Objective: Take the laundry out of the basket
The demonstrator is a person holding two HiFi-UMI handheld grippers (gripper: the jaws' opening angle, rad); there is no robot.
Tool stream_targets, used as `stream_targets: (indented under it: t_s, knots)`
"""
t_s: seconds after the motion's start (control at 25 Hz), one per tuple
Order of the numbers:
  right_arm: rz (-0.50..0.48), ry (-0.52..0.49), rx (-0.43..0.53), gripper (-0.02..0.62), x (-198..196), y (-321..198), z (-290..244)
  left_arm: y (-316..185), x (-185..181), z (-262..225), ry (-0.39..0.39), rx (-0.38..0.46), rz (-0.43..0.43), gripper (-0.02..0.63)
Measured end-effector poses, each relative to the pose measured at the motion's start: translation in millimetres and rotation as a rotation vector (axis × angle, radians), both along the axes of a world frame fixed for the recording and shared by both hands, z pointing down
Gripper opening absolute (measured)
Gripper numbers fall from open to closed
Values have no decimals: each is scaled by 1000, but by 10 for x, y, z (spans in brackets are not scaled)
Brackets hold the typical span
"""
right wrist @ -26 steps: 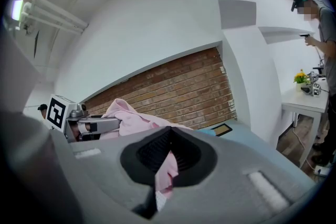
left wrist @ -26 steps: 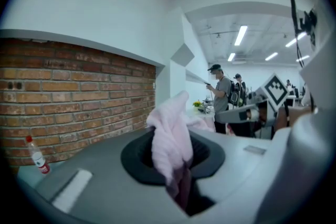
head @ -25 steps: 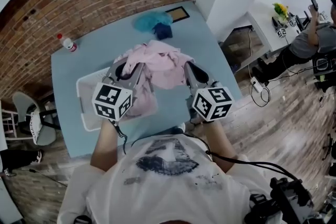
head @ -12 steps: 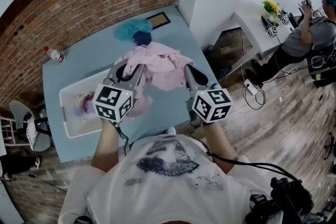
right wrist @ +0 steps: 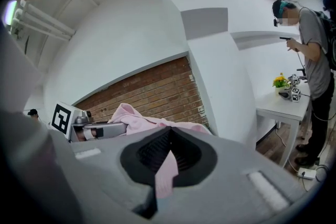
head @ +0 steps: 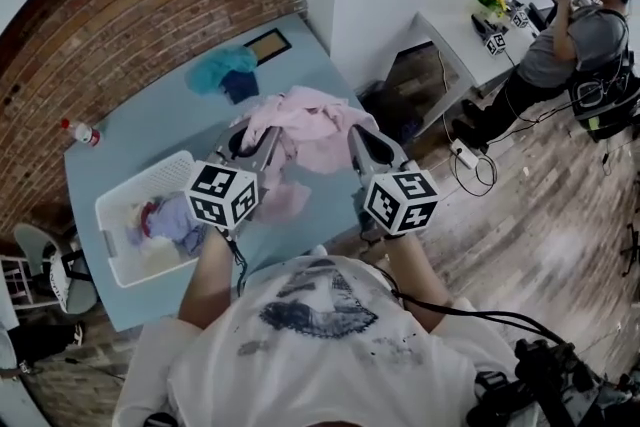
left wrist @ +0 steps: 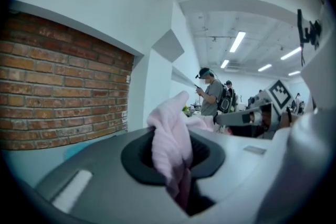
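Pink garment (head: 310,130) out, stretched between grippers: left gripper (head: 265,137) pinching one edge, right gripper (head: 358,140) clamped on other. Laundry basket (head: 140,183), 9 o'clock, holds remaining clothes (head: 175,215).

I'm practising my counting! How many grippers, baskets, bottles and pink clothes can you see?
Grippers: 2 (left gripper, right gripper)
Basket: 1
Bottle: 1
Pink garment: 1
Total: 5
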State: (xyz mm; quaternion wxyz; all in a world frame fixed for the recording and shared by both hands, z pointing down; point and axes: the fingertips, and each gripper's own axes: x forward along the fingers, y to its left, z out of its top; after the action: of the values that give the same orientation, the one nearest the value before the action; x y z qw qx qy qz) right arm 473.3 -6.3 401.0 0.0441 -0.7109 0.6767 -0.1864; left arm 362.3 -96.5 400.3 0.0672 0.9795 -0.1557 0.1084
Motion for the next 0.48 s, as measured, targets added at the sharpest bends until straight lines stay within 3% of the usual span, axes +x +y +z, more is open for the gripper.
stream_targets:
  t_s: [0.48]
  knots:
    - [54, 4, -85, -3, 324, 88, 453, -39, 268, 996, -85, -83, -57, 37]
